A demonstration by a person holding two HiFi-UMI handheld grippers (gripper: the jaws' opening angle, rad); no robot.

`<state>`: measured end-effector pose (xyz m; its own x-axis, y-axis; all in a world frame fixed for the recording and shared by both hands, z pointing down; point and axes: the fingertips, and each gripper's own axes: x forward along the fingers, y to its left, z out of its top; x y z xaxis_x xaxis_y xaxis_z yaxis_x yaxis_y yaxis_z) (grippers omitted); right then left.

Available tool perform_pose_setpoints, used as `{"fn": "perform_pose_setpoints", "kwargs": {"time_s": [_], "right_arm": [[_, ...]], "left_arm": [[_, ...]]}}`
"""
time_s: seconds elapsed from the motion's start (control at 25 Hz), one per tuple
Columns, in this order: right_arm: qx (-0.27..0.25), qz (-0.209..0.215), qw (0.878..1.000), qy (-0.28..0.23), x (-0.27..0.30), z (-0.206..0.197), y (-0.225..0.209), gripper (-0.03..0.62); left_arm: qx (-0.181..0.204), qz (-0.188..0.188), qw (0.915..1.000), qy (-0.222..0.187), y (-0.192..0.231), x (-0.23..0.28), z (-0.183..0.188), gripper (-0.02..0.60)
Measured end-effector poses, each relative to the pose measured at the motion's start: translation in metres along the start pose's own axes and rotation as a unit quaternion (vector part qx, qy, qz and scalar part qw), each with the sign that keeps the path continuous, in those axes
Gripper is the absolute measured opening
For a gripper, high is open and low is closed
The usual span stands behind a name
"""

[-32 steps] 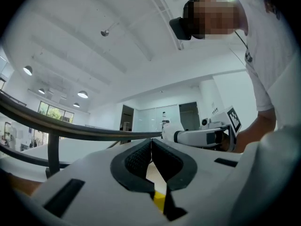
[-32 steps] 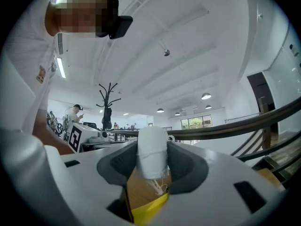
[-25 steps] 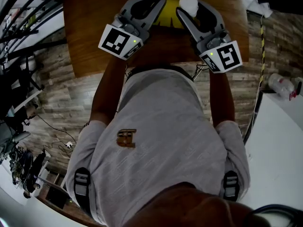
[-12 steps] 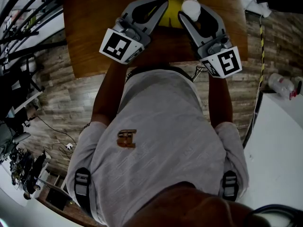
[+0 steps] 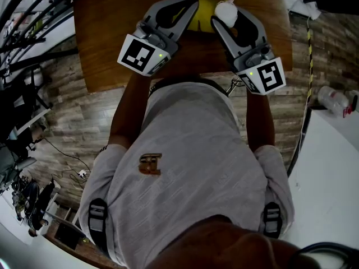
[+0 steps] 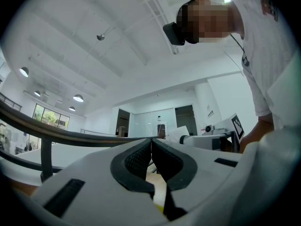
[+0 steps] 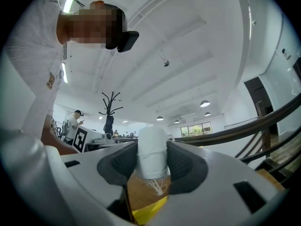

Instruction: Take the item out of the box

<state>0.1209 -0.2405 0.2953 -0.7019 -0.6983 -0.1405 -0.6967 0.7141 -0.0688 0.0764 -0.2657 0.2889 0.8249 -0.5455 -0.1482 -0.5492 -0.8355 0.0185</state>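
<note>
Item, a white roll, is sitting clamped between the dark ribbed pads of my right gripper, hanging above the yellow box and the wooden tabletop. I'm judging it light and soft, possibly wrapped cloth or paper with loose threads trailing, so I'm squeezing its middle gently. My left gripper is resting closed, holding nothing.

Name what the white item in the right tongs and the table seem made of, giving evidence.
White item: probably cloth or wrapped paper, matt, with loose threads hanging beneath. Table: wood or wood-look laminate, warm brown with faint grain streaks, slight sheen.
</note>
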Motion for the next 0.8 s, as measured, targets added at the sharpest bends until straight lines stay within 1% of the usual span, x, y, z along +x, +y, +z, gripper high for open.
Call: {"fn": "perform_pose_setpoints", "kwargs": {"time_s": [0.8], "right_arm": [[0.005,0.004,1.0,-0.002,-0.0082,0.0004,-0.0033,0.196]], "left_arm": [[-0.001,0.003,1.0,0.001,-0.0066,0.0065,-0.002,0.02]]}}
